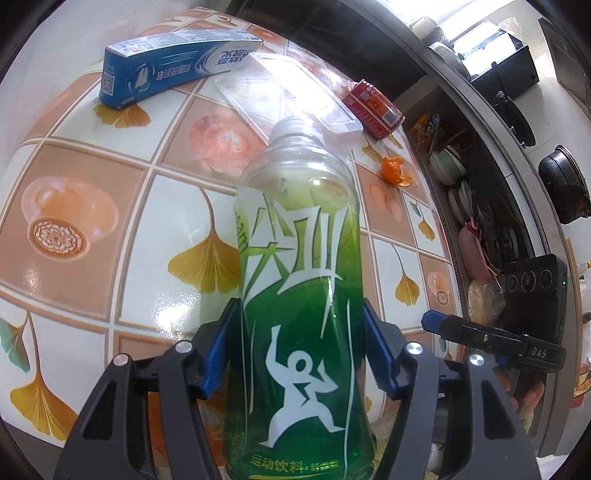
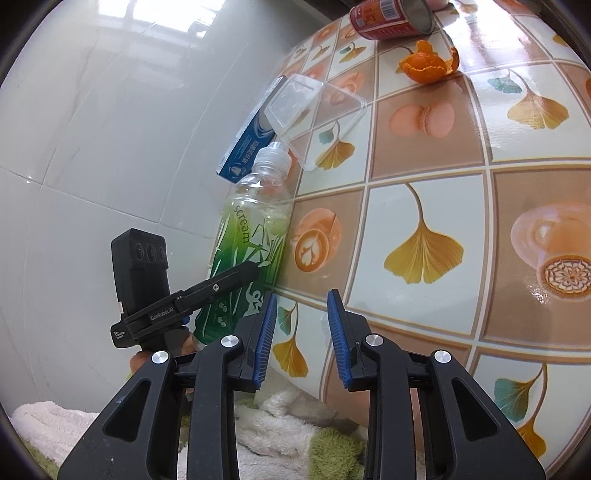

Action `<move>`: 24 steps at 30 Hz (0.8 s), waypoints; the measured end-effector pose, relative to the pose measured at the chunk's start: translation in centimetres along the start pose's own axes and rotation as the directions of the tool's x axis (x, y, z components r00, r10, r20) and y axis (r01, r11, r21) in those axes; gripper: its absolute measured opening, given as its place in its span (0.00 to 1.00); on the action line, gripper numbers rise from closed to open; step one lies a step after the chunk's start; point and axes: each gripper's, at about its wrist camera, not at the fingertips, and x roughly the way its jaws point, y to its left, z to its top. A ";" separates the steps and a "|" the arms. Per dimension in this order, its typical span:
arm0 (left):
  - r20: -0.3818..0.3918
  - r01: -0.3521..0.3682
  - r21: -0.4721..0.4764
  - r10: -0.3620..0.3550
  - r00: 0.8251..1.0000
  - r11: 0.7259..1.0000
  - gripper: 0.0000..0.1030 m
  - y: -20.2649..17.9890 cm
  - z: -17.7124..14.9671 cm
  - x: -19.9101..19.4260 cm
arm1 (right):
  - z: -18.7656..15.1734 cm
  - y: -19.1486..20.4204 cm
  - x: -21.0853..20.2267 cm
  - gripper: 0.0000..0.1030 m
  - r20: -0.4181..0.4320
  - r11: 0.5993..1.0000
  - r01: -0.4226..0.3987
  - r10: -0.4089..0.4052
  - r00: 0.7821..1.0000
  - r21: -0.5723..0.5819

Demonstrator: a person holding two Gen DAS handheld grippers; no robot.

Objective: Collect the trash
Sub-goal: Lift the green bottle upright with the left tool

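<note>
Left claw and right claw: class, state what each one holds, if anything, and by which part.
The left claw grips the green drink bottle across its lower body, on the label. The right claw is open and holds nothing.

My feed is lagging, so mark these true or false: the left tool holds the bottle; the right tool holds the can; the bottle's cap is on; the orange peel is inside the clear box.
1. Left tool holds the bottle: true.
2. Right tool holds the can: false, it is open and empty.
3. Bottle's cap is on: true.
4. Orange peel is inside the clear box: false, it lies on the tablecloth, apart.
</note>
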 end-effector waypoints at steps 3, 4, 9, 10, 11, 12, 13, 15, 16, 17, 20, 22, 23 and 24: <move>0.009 0.004 -0.005 -0.004 1.000 1.000 0.59 0.1 -0.1 -0.1 | 0.1 -0.2 0.0 0.29 0.002 1.000 0.000 0.000 1.000 0.003; 0.011 0.003 -0.006 -0.003 1.000 1.000 0.59 0.1 -0.3 -0.2 | 0.1 -0.2 -0.1 0.29 0.002 1.000 0.000 0.000 1.000 0.004; 0.030 0.005 -0.011 -0.004 1.000 1.000 0.59 0.3 -0.5 -0.7 | 0.3 -0.4 0.2 0.29 0.006 1.000 -0.001 0.001 1.000 0.009; 0.033 0.008 -0.015 -0.008 0.999 1.000 0.59 0.3 -0.5 -0.9 | 0.3 -0.4 0.3 0.29 0.006 1.000 -0.001 0.001 1.000 0.010; 0.035 0.012 -0.018 -0.011 0.999 1.000 0.59 0.3 -0.5 -1.1 | 0.3 -0.5 0.3 0.29 0.007 1.000 -0.002 0.002 1.000 0.010; 0.037 0.014 -0.021 -0.013 0.999 1.000 0.59 0.3 -0.6 -1.2 | 0.4 -0.6 0.4 0.29 0.008 1.000 -0.002 0.002 1.000 0.011; 0.037 0.016 -0.023 -0.015 0.999 1.000 0.59 0.4 -0.6 -1.3 | 0.4 -0.6 0.5 0.29 0.008 1.000 -0.003 0.003 1.000 0.013; 0.038 0.023 -0.036 -0.022 0.999 0.999 0.59 0.6 -0.7 -1.6 | 0.4 -0.8 0.6 0.29 0.009 1.000 -0.004 0.003 1.000 0.014; 0.038 0.031 -0.045 -0.030 0.999 0.998 0.58 0.8 -0.8 -1.8 | 0.4 -0.8 0.6 0.29 0.009 1.000 -0.004 0.004 1.000 0.015; 0.038 0.038 -0.053 -0.036 0.999 0.998 0.58 0.9 -0.9 -1.8 | 0.5 -0.8 0.7 0.29 0.010 1.000 -0.005 0.005 1.000 0.016; 0.043 0.058 -0.080 -0.055 0.998 0.995 0.58 1.5 -1.1 -2.2 | 0.5 -0.9 0.7 0.29 0.010 1.000 -0.006 0.006 1.000 0.015; 0.056 0.071 -0.089 -0.066 0.996 0.994 0.58 1.7 -1.1 -2.6 | 0.5 -0.9 0.7 0.29 0.010 1.000 -0.006 0.006 1.000 0.014; 0.064 0.074 -0.090 -0.068 0.996 0.993 0.58 1.7 -1.1 -2.8 | 0.5 -0.9 0.7 0.29 0.011 1.000 -0.006 0.006 1.000 0.014; 0.072 0.077 -0.089 -0.070 0.995 0.993 0.58 1.8 -1.1 -3.1 | 0.5 -1.1 0.5 0.29 0.010 1.000 -0.007 0.007 1.000 0.015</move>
